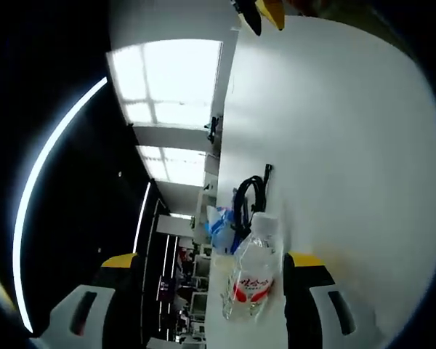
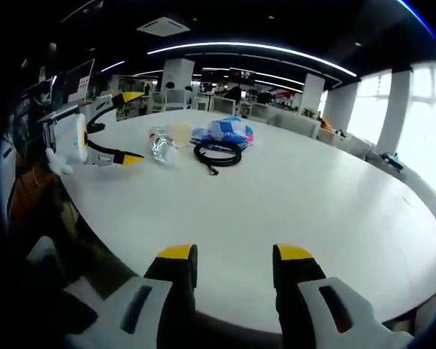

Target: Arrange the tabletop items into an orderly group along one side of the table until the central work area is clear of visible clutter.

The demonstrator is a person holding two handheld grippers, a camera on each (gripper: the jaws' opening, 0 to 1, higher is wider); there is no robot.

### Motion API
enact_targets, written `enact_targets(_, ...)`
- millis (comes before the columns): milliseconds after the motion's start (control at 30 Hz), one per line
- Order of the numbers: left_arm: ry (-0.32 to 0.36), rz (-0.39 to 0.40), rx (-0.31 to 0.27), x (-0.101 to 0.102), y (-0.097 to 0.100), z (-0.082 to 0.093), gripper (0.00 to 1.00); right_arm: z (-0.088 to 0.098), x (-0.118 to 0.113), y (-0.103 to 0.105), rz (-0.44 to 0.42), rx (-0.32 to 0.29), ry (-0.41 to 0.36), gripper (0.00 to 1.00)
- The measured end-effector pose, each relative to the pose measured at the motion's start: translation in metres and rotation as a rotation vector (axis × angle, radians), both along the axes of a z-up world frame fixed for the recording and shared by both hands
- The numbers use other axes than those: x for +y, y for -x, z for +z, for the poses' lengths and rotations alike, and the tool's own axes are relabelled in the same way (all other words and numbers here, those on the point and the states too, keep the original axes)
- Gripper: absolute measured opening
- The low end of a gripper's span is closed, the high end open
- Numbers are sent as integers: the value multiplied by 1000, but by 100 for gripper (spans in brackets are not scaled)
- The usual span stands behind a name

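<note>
1. In the right gripper view we see the left gripper (image 2: 128, 127) at the far left of the white counter (image 2: 291, 196), released, its yellow-tipped jaws spread and reaching toward the bottle (image 2: 160, 145).
2. The bottle lies on its side just right of those jaws, clear plastic, touching neither of them as far as we can tell.
3. Right of the bottle sits a coiled black cable (image 2: 217, 154), near it but apart.
4. Just behind the cable lies a blue and white bag (image 2: 225, 131), touching or nearly touching the coil.
5. The right gripper (image 2: 226, 256) is released, its jaws apart over the counter's near edge, well away from the bottle.
6. In the left gripper view, rolled on its side, the bottle (image 1: 253, 265) with its red label lies between the left gripper's (image 1: 212, 263) spread jaws, closer to the right one; we cannot tell whether it touches.
7. Beyond the bottle there, we see the cable (image 1: 248, 196) and the bag (image 1: 219, 227) on the counter (image 1: 334, 145).
</note>
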State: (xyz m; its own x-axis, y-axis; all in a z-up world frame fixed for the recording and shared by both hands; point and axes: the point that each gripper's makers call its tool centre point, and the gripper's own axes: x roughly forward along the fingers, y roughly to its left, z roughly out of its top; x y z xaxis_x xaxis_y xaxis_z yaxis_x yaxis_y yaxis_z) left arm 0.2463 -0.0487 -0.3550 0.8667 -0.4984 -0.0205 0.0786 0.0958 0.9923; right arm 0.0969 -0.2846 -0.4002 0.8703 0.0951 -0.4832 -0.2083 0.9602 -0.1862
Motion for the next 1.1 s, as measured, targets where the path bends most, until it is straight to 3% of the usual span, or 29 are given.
enact_targets(900, -65, -20, 36, -19, -25, -16, 80, -6, 1, 2, -2, 4, -13, 40)
enact_targets(1100, -78, -36, 38, -20, -20, -16, 80, -8, -1, 3, -9, 10, -12, 40)
